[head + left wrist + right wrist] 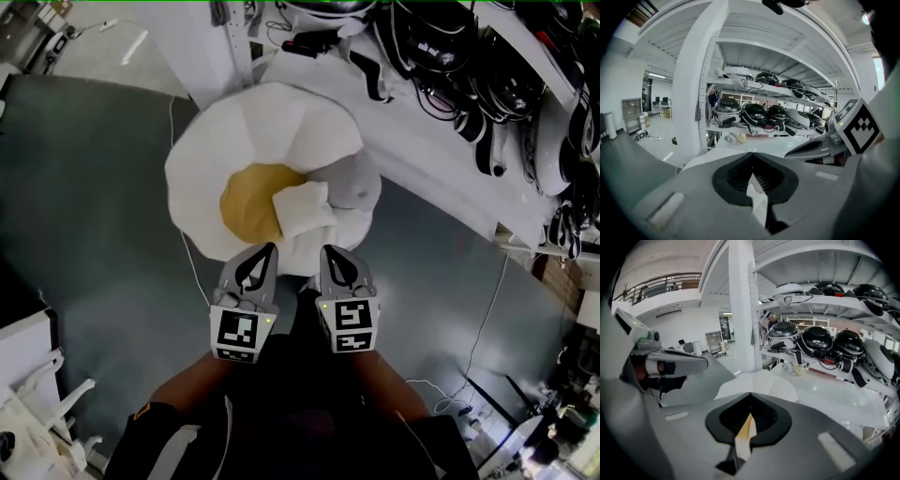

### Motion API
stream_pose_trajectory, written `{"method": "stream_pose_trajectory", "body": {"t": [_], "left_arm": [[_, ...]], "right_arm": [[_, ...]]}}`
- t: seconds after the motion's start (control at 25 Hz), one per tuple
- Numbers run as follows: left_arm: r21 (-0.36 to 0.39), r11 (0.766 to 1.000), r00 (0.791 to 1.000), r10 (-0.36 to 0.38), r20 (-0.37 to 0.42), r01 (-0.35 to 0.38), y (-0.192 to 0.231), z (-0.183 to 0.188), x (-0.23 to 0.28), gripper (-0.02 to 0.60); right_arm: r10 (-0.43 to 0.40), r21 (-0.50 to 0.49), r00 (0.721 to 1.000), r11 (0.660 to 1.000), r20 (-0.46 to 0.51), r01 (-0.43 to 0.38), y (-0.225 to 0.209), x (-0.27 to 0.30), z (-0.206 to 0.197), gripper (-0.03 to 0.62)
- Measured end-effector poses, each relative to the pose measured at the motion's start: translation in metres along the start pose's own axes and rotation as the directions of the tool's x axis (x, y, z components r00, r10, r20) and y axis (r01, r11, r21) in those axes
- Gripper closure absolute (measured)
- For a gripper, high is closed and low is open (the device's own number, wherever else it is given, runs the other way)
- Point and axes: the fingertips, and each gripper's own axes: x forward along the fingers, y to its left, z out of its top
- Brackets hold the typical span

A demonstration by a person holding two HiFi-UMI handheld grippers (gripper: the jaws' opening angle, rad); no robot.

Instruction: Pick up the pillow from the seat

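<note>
Pillow [253,159], seen from the head view, is a round fried-egg cushion held above the dark floor [94,187], off any seat. The left claw [255,267] and right claw [339,267] pinch its near edge side by side, probably so that it hangs evenly. Its yolk patch [248,202] faces up, and its slightly longer axis runs away from the person towards the shelving [469,56].

In the left gripper view, the left claw [752,176] is clamped narrow on a fold of white fabric [758,204].

In the right gripper view, the right claw [750,416] is closed on a white-and-yellow fold [743,439], with the white body [759,387] spreading ahead.
</note>
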Motion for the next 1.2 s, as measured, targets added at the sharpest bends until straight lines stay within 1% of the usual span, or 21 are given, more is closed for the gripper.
{"method": "stream_pose_trajectory", "body": {"t": [0.16, 0.32, 0.56, 0.84, 0.88, 0.92, 1.08, 1.2], "left_arm": [[-0.047, 0.998, 0.999, 0.046, -0.01, -0.046, 0.011, -0.024, 0.028, 0.58], [-0.075, 0.995, 0.996, 0.067, -0.061, -0.072, 0.016, -0.059, 0.059, 0.58], [-0.097, 0.991, 0.989, 0.083, -0.121, -0.095, 0.027, -0.114, 0.104, 0.58], [-0.117, 0.987, 0.985, 0.094, -0.147, -0.111, 0.043, -0.164, 0.156, 0.58], [-0.117, 0.987, 0.983, 0.093, -0.156, -0.112, 0.044, -0.173, 0.163, 0.58], [-0.116, 0.987, 0.981, 0.092, -0.169, -0.113, 0.045, -0.184, 0.169, 0.58], [-0.119, 0.985, 0.97, 0.096, -0.222, -0.125, 0.049, -0.226, 0.193, 0.58], [-0.131, 0.982, 0.966, 0.1, -0.237, -0.134, 0.049, -0.248, 0.206, 0.58]], "right_arm": [[0.026, -0.02, 0.998, 0.999, -0.059, -0.027, -0.016, 0.029, -0.019, 0.592], [0.051, -0.029, 0.991, 0.998, -0.123, -0.055, -0.031, 0.061, -0.046, 0.592], [0.048, -0.009, 0.983, 0.999, -0.178, -0.05, -0.056, 0.114, -0.089, 0.592], [0.039, -0.002, 0.973, 0.999, -0.227, -0.041, -0.075, 0.168, -0.137, 0.591], [0.04, 0.001, 0.971, 0.999, -0.234, -0.041, -0.078, 0.175, -0.144, 0.582], [0.042, 0.004, 0.969, 0.999, -0.242, -0.042, -0.081, 0.183, -0.152, 0.557], [0.047, -0.002, 0.961, 0.999, -0.273, -0.05, -0.092, 0.214, -0.182, 0.536], [0.053, -0.01, 0.954, 0.998, -0.294, -0.059, -0.099, 0.231, -0.204, 0.52]]}}
